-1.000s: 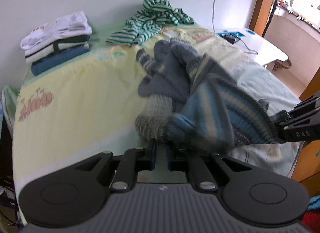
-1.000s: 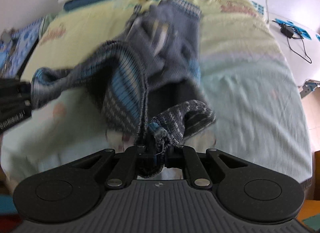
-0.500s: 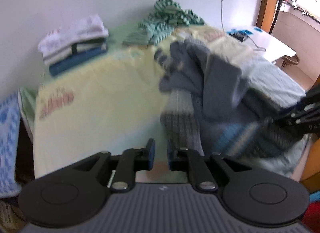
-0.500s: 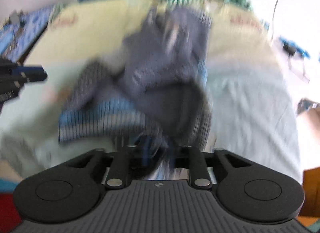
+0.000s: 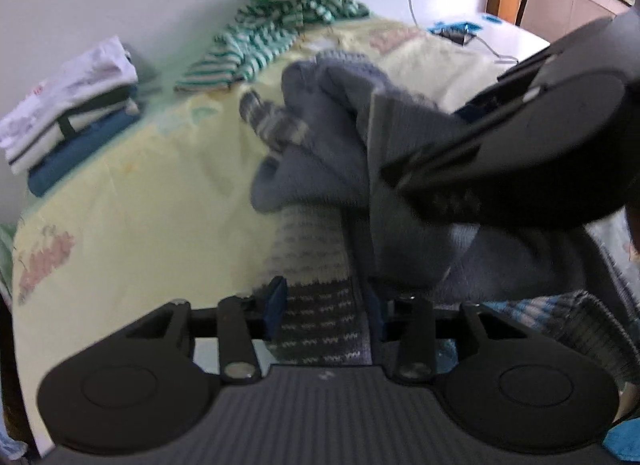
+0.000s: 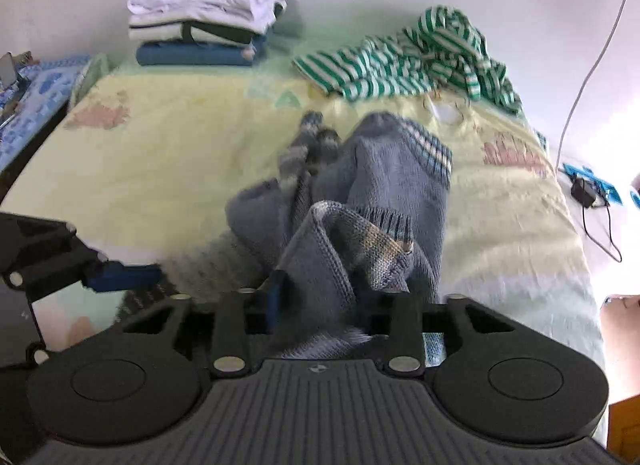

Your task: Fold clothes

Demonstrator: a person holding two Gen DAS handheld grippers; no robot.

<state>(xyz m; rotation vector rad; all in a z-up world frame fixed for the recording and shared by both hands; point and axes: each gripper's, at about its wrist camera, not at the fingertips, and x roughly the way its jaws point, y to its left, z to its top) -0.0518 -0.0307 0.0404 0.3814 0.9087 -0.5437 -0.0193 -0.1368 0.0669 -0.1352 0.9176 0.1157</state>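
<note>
A grey-blue knit sweater (image 5: 320, 137) with striped cuffs lies bunched on the bed (image 5: 140, 201). My left gripper (image 5: 324, 305) is open, its jaws apart around the sweater's patterned hem. My right gripper (image 6: 324, 297) is open too, with a fold of the sweater (image 6: 380, 193) lying between its jaws. The right gripper's body (image 5: 520, 145) crosses close in front of the left wrist view and hides part of the sweater. The left gripper (image 6: 120, 277) shows at the left of the right wrist view.
A stack of folded clothes (image 6: 204, 21) sits at the bed's far left by the wall. A crumpled green-and-white striped garment (image 6: 408, 57) lies at the far right. A white table with a charger (image 6: 584, 189) stands to the right of the bed.
Both grippers were shut on the sweater, holding it up; now both are open and the sweater lies lower on the bed. The right gripper has swung close in front of the left.
</note>
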